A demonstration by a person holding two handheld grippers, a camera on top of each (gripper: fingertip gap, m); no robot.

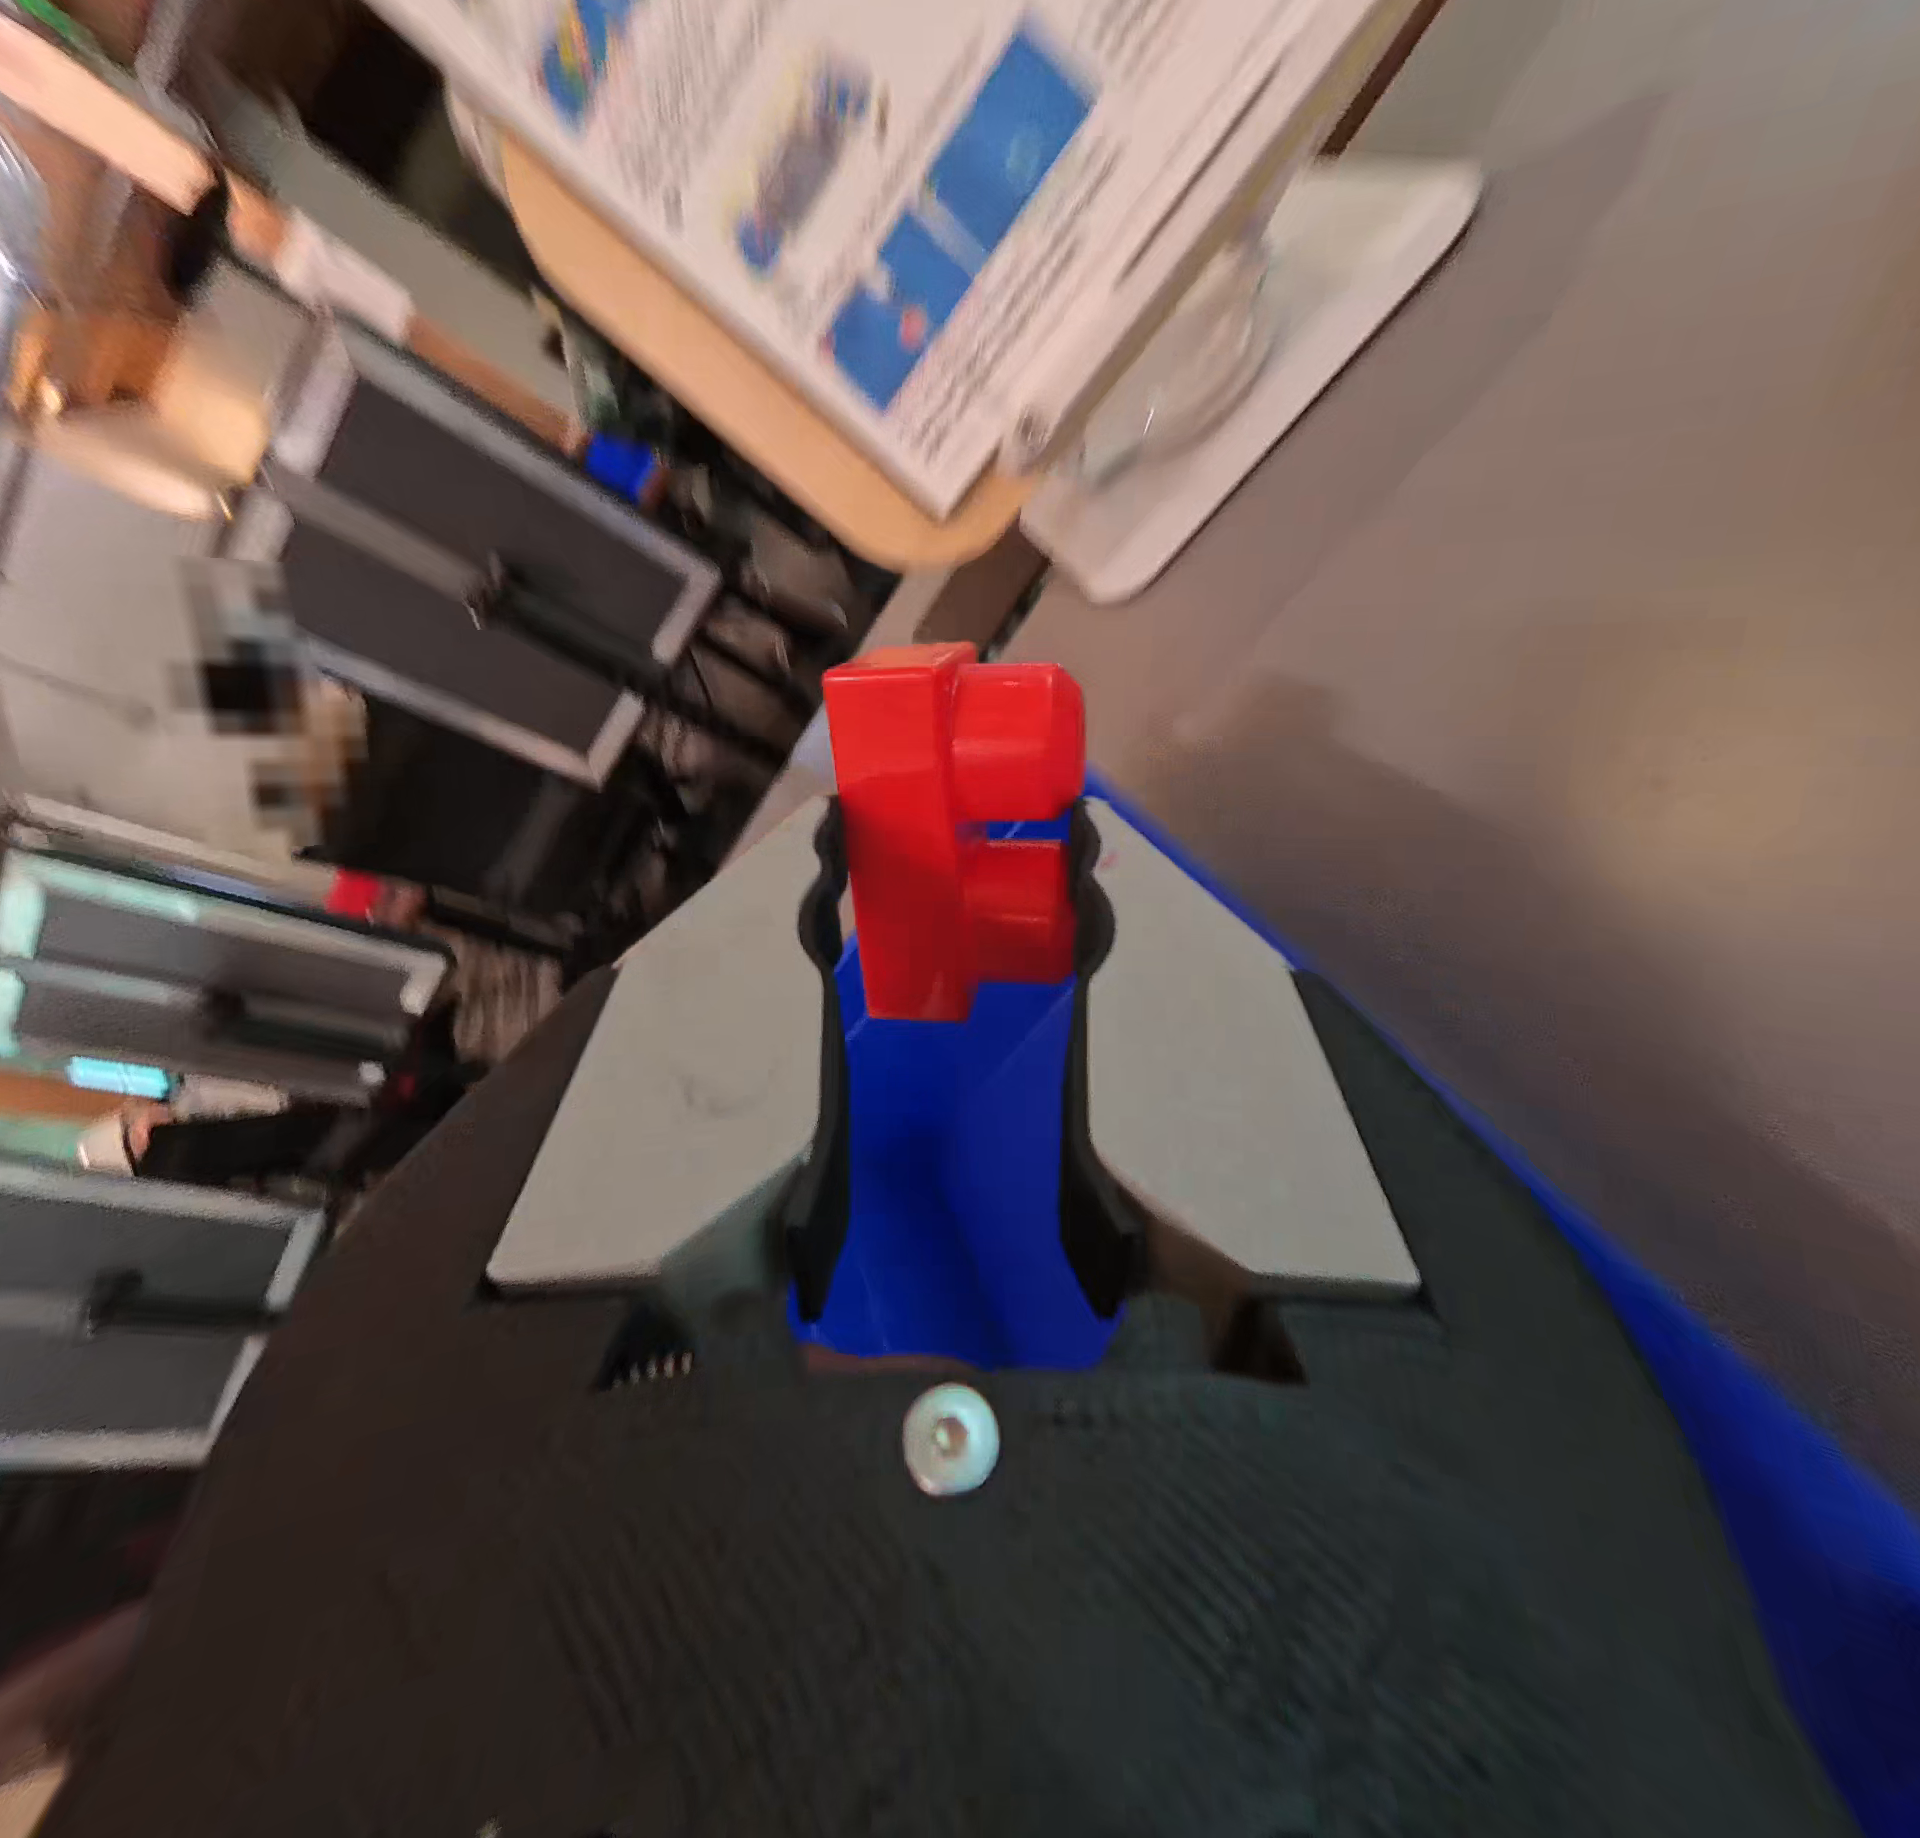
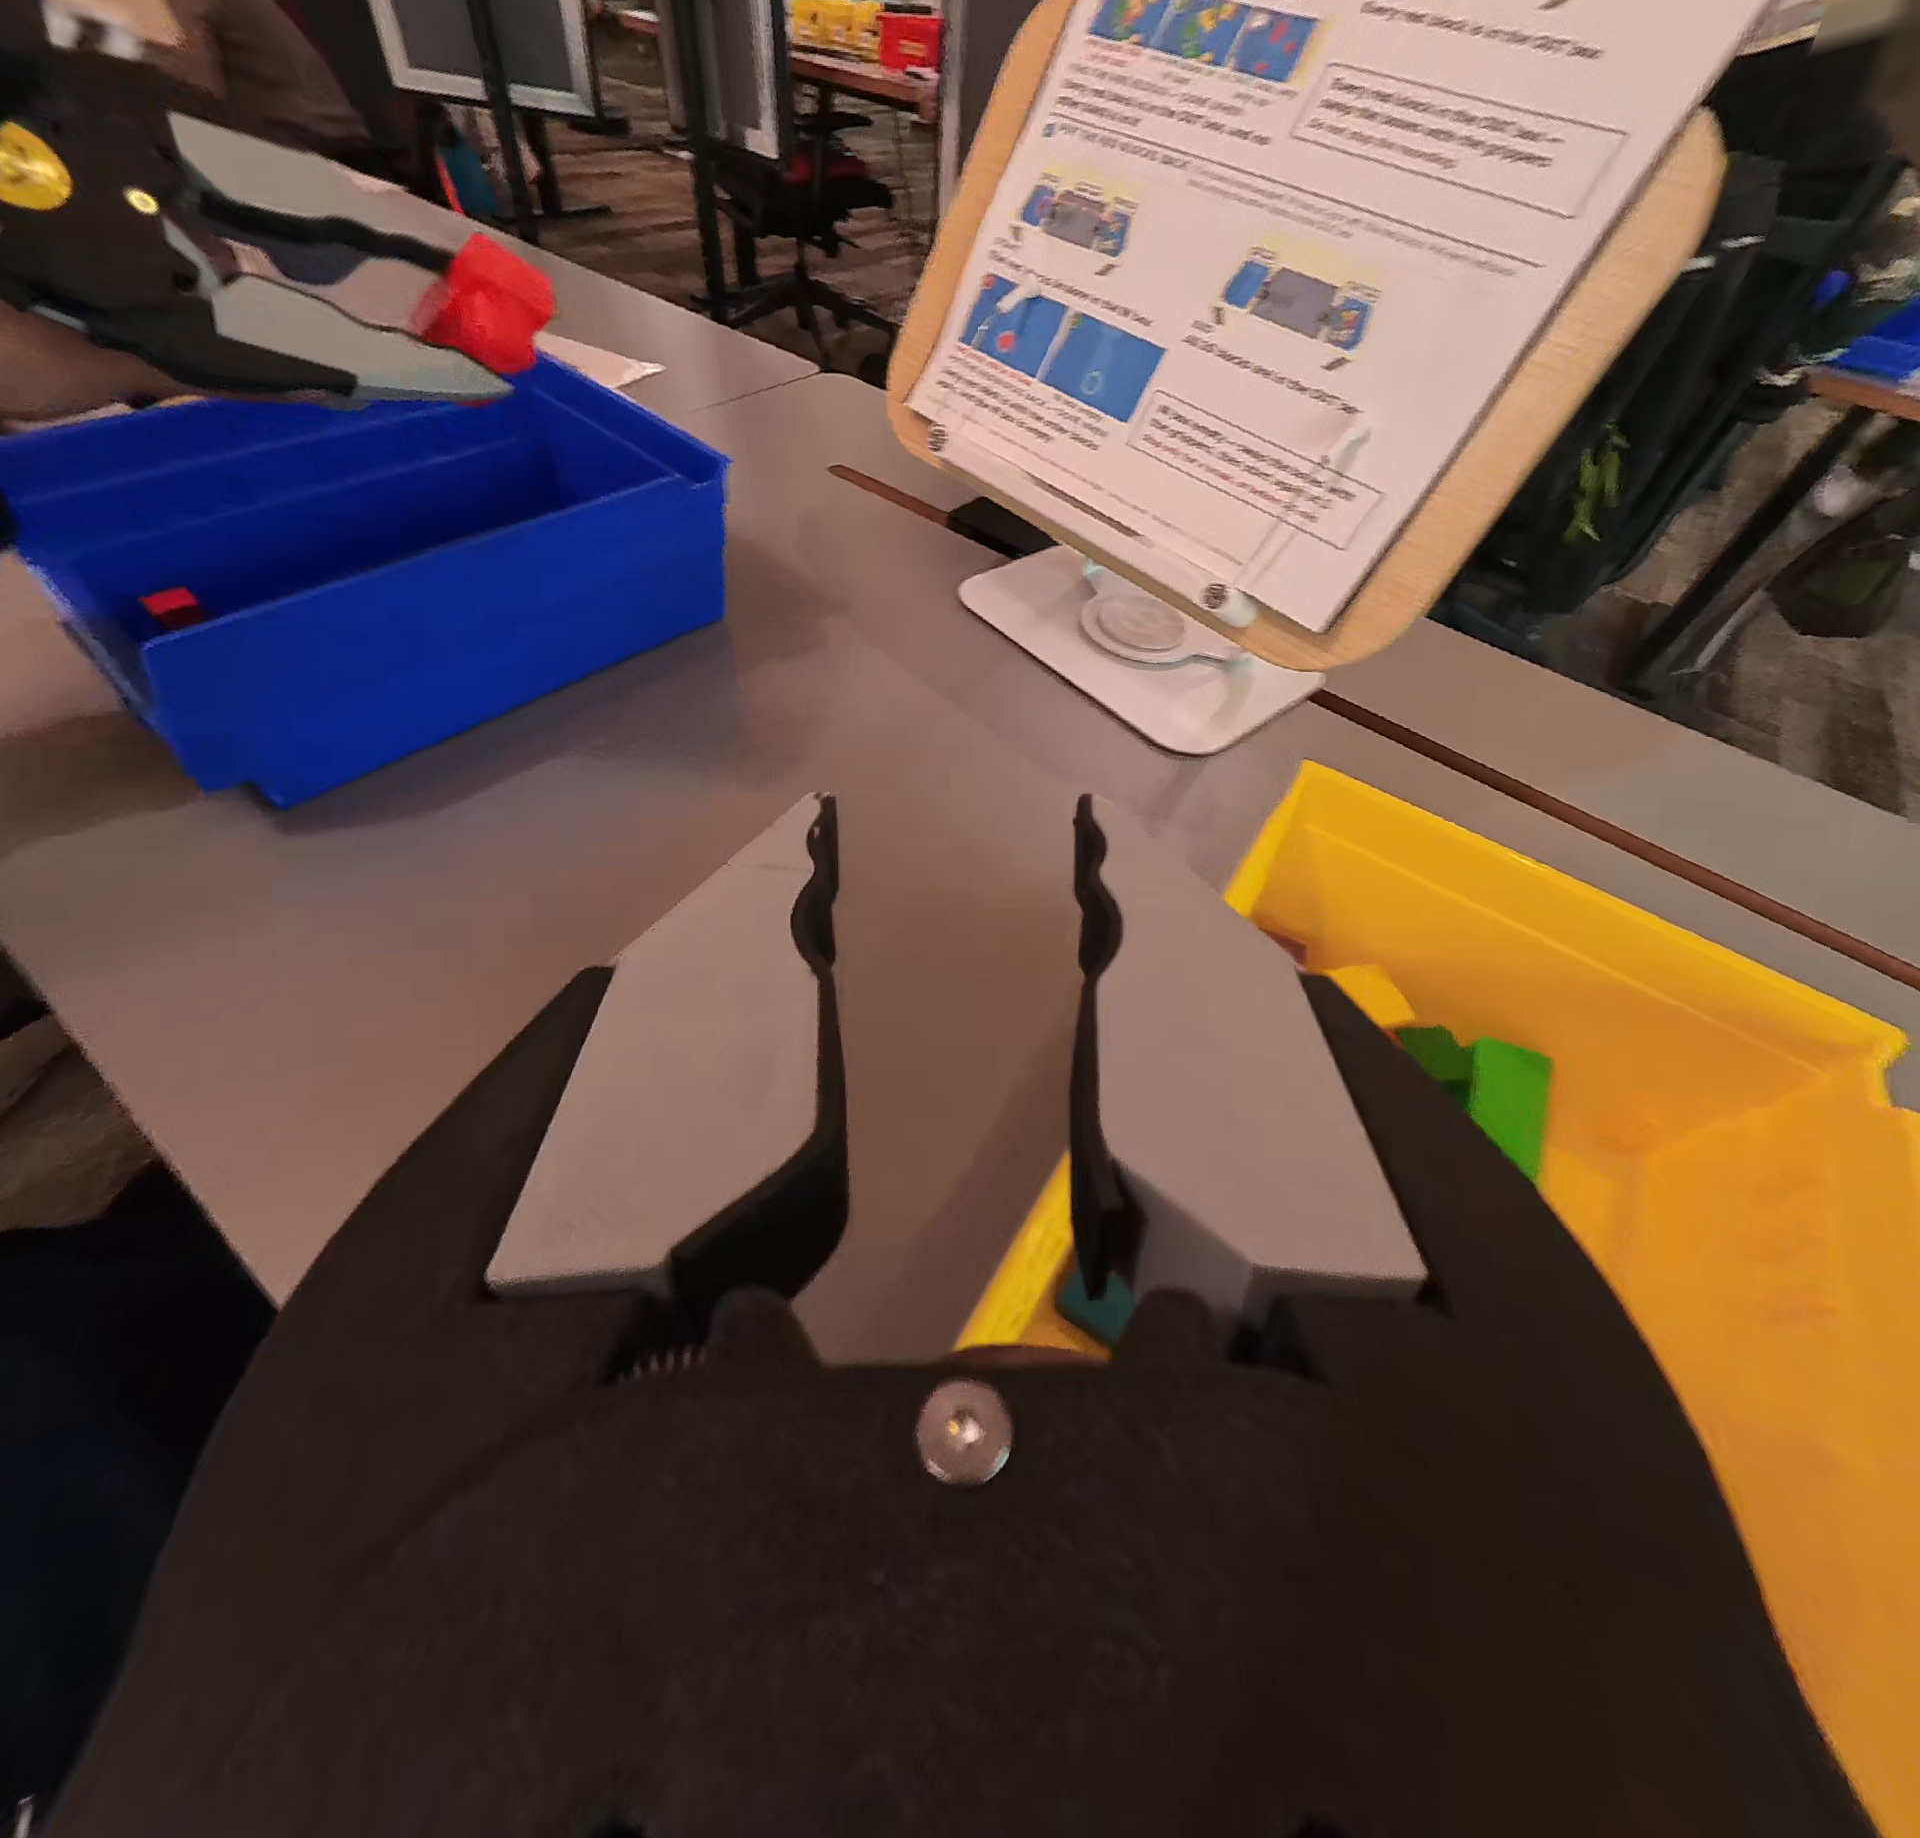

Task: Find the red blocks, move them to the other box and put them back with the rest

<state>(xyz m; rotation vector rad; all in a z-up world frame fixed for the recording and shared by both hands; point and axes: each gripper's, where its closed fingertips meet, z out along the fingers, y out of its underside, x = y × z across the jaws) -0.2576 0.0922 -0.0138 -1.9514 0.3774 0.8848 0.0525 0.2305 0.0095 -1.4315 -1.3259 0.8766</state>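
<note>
Red block over the blue box

Your left hand-held gripper [image 2: 473, 328] pinches a red block [image 2: 486, 305] above the blue box [image 2: 436, 625]; lower before releasing. Your right hand-held gripper [image 2: 954, 832] hangs spread beside the yellow box [image 2: 1558, 915].

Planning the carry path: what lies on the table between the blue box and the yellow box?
Bare grey table between blue box and yellow box, per the right wrist view.
</note>
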